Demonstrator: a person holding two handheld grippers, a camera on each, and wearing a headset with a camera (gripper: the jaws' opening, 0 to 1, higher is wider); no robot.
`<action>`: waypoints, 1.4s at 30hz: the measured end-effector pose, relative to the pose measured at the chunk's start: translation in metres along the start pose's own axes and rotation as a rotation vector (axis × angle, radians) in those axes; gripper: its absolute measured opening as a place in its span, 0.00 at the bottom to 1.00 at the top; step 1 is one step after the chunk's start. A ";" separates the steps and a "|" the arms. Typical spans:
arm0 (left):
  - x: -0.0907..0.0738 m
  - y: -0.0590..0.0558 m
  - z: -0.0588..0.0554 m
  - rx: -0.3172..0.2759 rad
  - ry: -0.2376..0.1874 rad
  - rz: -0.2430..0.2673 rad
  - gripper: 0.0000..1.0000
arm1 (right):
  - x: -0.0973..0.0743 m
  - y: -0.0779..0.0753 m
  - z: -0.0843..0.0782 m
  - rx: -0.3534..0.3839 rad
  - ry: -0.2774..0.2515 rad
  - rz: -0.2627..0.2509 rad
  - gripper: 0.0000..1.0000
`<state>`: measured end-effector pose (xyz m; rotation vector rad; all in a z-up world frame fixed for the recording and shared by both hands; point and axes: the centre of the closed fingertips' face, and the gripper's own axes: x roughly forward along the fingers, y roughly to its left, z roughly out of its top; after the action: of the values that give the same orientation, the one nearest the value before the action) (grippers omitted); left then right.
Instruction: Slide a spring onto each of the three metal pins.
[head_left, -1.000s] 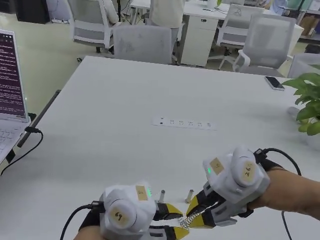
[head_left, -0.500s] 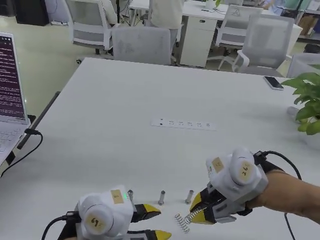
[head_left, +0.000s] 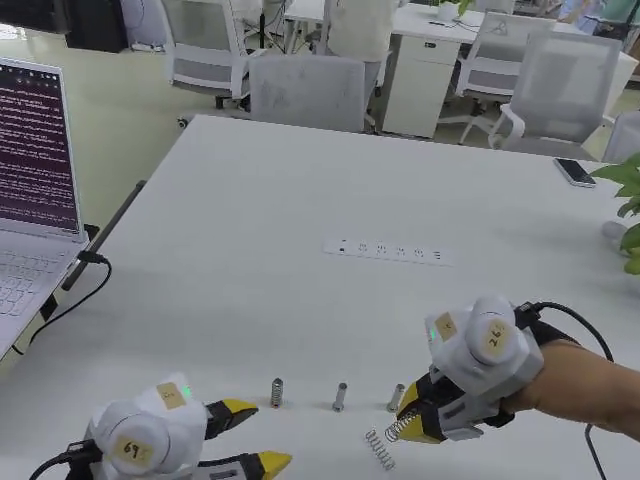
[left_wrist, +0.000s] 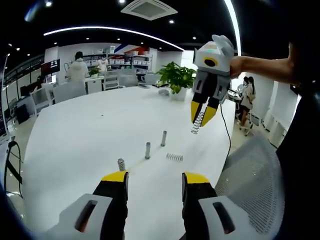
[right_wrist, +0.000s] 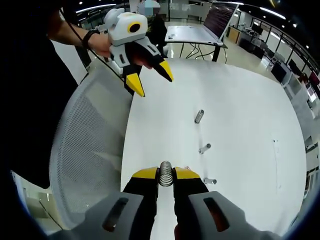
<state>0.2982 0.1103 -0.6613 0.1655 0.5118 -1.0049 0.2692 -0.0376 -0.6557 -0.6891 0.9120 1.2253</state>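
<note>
Inside the right hand-held gripper (right_wrist: 165, 177) sits a spring (right_wrist: 165, 169).

Bright, even light falls from ceiling strips (left_wrist: 233, 22). Shadows on the table (head_left: 300, 200) are soft and faint. Gripper views curve strongly at the edges; the head view is sharp.

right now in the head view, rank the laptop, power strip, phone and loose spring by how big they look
1. laptop, largest, though the frame cuts it off
2. power strip
3. phone and loose spring: these look close in size, and the phone lies farther off, so I won't rank them.
</note>
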 end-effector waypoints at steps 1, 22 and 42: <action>-0.002 0.004 -0.002 -0.005 -0.002 0.013 0.37 | 0.000 0.000 0.000 -0.001 0.003 0.003 0.08; -0.043 0.052 -0.032 -0.136 0.004 0.213 0.59 | 0.008 -0.017 0.002 -0.019 0.021 0.003 0.08; -0.051 0.055 -0.032 -0.156 -0.010 0.243 0.59 | 0.030 -0.064 0.003 0.007 0.067 -0.045 0.08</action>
<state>0.3118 0.1902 -0.6705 0.0806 0.5449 -0.7253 0.3349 -0.0352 -0.6823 -0.7443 0.9509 1.1646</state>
